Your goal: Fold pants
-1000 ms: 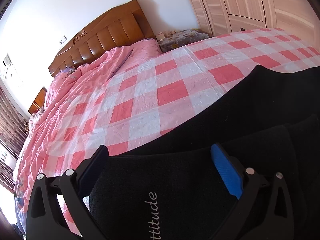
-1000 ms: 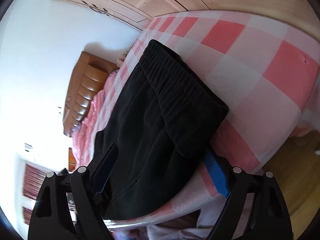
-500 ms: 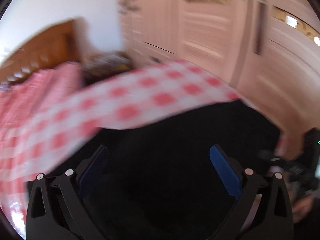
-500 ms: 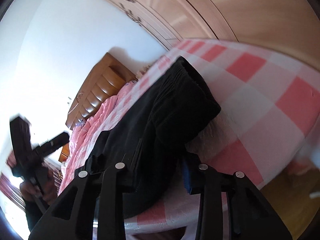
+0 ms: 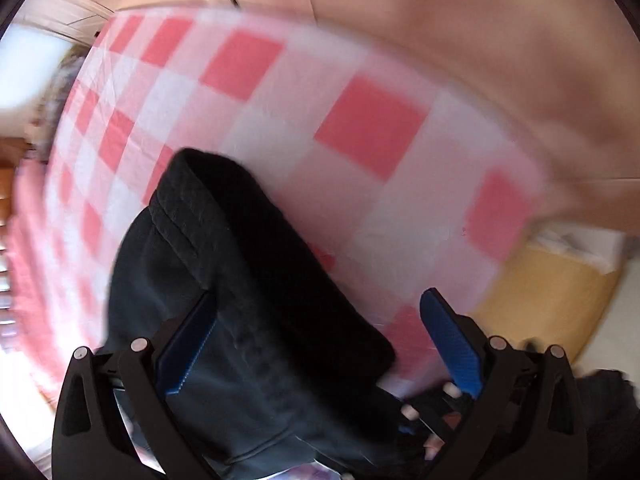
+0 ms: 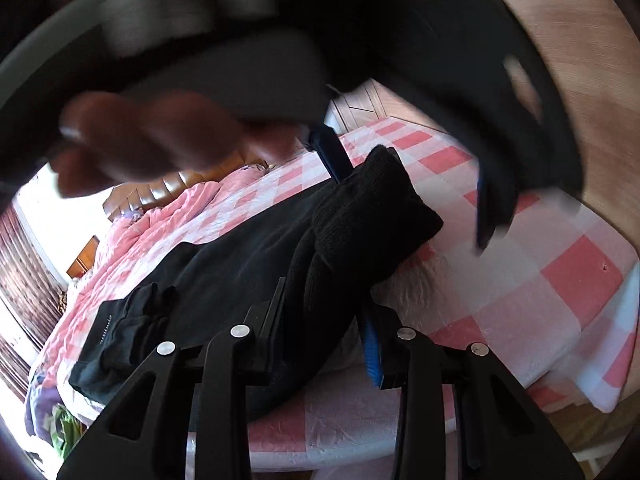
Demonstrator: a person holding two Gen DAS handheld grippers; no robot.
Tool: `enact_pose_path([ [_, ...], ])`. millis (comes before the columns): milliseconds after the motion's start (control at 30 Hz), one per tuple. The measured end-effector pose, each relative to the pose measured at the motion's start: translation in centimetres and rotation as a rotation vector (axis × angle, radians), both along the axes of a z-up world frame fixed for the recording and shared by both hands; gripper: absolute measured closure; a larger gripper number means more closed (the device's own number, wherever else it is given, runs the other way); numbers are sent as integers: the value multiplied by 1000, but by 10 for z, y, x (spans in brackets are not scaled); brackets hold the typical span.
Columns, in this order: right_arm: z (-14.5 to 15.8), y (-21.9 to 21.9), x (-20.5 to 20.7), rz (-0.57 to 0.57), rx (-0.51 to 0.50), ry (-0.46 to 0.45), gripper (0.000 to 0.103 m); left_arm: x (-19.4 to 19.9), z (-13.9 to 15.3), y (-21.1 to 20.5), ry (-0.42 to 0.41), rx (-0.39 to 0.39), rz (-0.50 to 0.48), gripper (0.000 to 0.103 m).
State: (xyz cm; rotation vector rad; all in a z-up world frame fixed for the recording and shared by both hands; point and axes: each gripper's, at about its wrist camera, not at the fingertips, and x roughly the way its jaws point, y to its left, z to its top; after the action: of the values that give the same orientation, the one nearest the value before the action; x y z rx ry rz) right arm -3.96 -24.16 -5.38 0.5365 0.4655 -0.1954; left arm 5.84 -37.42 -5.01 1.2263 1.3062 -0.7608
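Pink-and-white checked bedding (image 5: 372, 120) fills the background, with a wooden headboard (image 6: 168, 184) at the far end of the bed and pale wardrobe doors (image 5: 460, 20) beyond its right edge.

A second ago both grippers were spread wide over the black pants (image 6: 248, 256), the left one aimed up the bed over the leg printed with lettering. Since then the right gripper (image 6: 324, 332) has closed on a thick bunch of fabric at the near edge of the mattress, and it now pinches that bunch, which looks like the waistband end. The left gripper (image 5: 316, 344) has swung round, with heavy motion blur, to face the same end; its blue pads (image 5: 452, 344) stand wide apart on either side of the ribbed, folded band and grip nothing. Seen from the right wrist, it hangs blurred just above the pants, fingers (image 6: 152, 140) of the holding hand showing.

My reading is that both tools are converging on one end to lift it for the next fold; the left one has yet to close.

The pants lie lengthwise along the near side of the bed, the leg ends rumpled at the far left. A crumpled pink duvet (image 6: 160, 220) lies beyond them, well apart. A yellow bag (image 5: 548, 288) sits on the floor to the right. Nothing blocks the fold except the bunched legs, which may need smoothing.
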Motion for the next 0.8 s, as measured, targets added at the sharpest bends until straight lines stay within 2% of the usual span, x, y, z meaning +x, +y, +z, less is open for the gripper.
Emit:
enact_pose_path([
  [100,-1,-1,0,8,4,-1,68,6,-29,-10,-119,147,-7,4],
  [133,-1,0,-2,13,7,0,68,9,-35,-9,-126,177,-6,9],
  [167,-2,0,-1,24,16,5,66,10,-34,-8,-114,171,-3,16],
  [200,-3,0,-1,28,21,17,62,10,-31,-8,-94,153,-9,39],
  [233,-4,-1,0,28,23,28,57,9,-26,-6,-106,145,-26,54],
  [267,-4,-2,-1,31,27,27,36,11,-20,-3,-122,135,-28,65],
  [300,-4,-3,-3,36,32,15,14,12,-12,0,-104,107,-29,69],
  [333,-3,-2,-6,40,33,-3,12,13,-5,3,-99,87,-28,75],
  [500,5,22,4,124,-11,1,9,26,57,39,-61,-142,57,79],
  [567,10,42,13,189,-58,12,10,37,91,68,-35,-257,103,80],
  [700,26,99,39,325,-247,26,8,57,159,148,-10,-498,203,80],
  [800,31,141,60,368,-371,43,8,75,200,232,-11,-685,306,81],
])
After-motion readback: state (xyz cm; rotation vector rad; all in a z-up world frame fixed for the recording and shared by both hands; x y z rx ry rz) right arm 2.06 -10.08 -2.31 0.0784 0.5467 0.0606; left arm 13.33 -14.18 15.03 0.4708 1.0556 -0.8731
